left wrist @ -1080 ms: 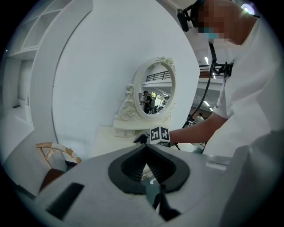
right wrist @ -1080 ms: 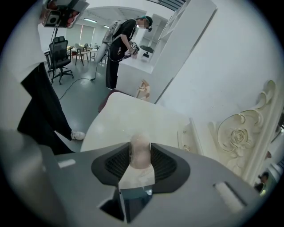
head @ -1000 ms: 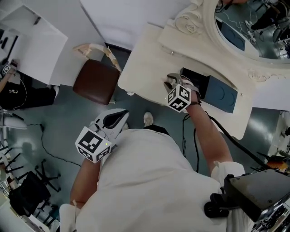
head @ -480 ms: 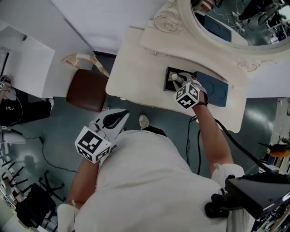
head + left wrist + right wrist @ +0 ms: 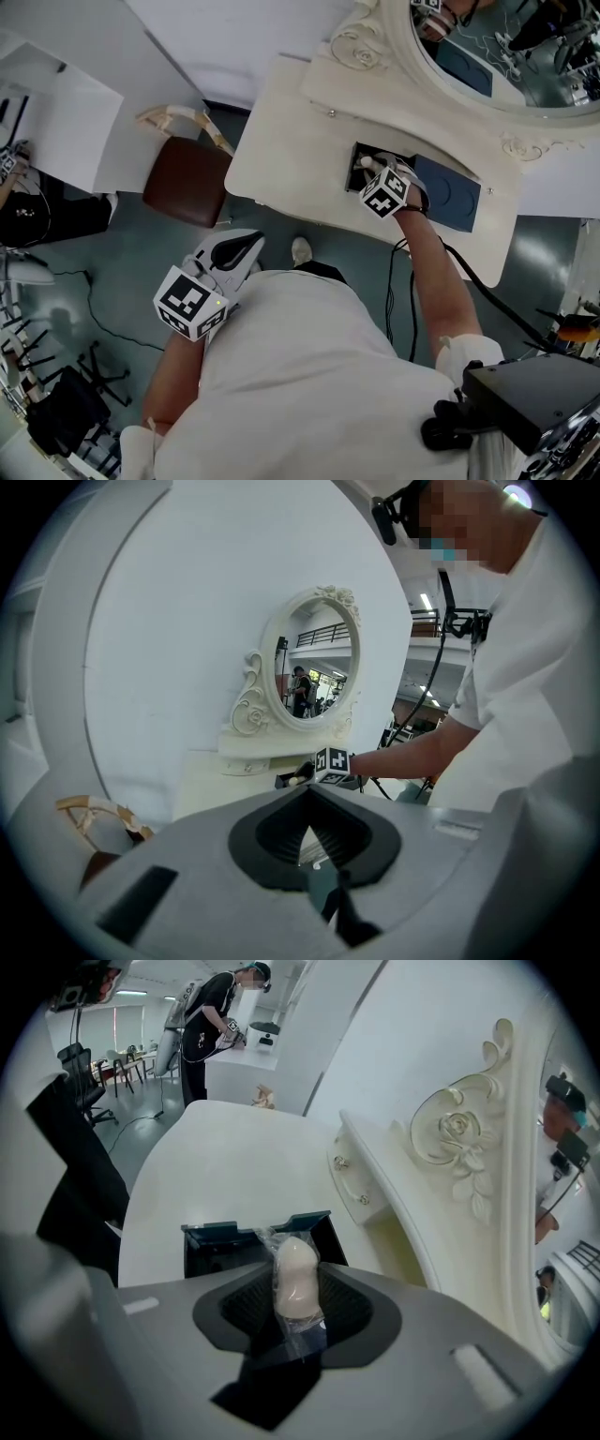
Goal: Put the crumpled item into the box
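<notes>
Holding crumpled item (image 5: 294, 1277) over the open box (image 5: 214, 1244), our right gripper (image 5: 375, 170) fingers (image 5: 349, 1309) clamped on it; left gripper (image 5: 246, 247) well clear of the box, fingers together, empty. We judge the slick wrapper may cling on release or snag the box rim, landing outside.

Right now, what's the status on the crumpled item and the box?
Left gripper shut, empty, held back. Right gripper shut on cream item in crumpled clear plastic, over open dark box. Nothing in between.
</notes>
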`<state>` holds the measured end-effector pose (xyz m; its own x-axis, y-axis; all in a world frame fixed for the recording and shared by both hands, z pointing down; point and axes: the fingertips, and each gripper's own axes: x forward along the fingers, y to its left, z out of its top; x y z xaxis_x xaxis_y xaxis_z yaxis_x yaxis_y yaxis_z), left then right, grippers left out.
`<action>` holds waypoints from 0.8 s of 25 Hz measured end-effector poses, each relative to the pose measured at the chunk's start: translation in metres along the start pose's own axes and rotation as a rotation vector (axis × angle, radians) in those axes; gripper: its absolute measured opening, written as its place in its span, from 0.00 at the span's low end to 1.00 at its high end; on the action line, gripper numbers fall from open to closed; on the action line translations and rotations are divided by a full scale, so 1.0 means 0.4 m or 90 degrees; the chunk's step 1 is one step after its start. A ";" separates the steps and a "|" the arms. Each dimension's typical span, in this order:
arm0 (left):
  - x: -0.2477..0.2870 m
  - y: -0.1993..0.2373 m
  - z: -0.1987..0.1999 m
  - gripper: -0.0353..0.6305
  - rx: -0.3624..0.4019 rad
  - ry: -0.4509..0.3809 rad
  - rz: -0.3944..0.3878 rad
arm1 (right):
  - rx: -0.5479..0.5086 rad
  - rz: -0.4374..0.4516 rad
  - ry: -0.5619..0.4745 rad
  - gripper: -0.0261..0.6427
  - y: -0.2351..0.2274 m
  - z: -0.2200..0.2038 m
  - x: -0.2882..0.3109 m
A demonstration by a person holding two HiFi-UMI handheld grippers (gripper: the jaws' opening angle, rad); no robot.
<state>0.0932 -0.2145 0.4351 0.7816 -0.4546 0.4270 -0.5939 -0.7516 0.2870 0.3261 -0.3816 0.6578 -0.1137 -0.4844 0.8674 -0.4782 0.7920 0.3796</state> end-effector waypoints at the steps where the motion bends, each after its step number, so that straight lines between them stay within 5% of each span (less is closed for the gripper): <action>1: -0.004 0.003 -0.001 0.05 -0.002 0.000 0.003 | -0.002 0.002 0.003 0.25 0.000 0.001 0.009; 20: -0.096 0.054 -0.030 0.05 -0.004 -0.004 0.000 | 0.045 0.017 0.025 0.38 0.016 0.008 0.020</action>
<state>0.0481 -0.2075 0.4354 0.7830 -0.4573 0.4216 -0.5949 -0.7484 0.2931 0.3194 -0.3816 0.6661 -0.0942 -0.4475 0.8893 -0.5364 0.7754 0.3333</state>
